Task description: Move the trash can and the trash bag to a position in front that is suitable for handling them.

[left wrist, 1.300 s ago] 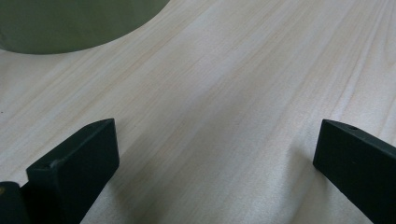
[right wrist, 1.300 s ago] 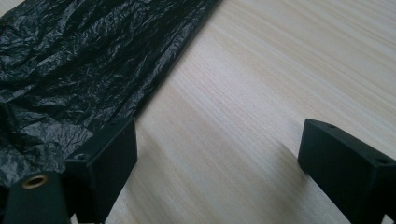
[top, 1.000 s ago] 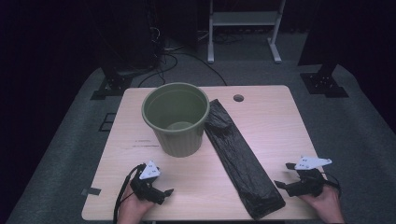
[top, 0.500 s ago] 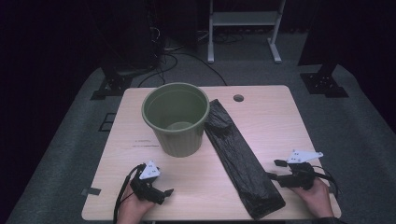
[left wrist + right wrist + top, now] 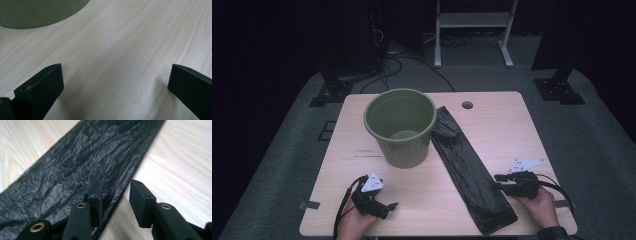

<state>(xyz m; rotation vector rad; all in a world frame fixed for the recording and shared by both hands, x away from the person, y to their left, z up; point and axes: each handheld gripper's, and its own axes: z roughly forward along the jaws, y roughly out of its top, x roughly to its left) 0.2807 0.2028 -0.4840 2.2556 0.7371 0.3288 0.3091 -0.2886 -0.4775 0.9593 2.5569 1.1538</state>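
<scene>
Broadly, a pale wooden tabletop [image 5: 492,130] was seen carrying an upright olive-green bin [image 5: 400,126] near its middle. Just beside the bin, a folded black plastic bag [image 5: 469,172] was laid flat in a long strip, running diagonally to the near edge. The right gripper [image 5: 498,183] was held at the strip's right edge; its jaws had just been closing, with the bag's edge [image 5: 120,192] between them, one jaw over the plastic and one over bare wood, a gap left. The left gripper [image 5: 391,206] was rested on bare wood, its jaws spread wide on nothing.
</scene>
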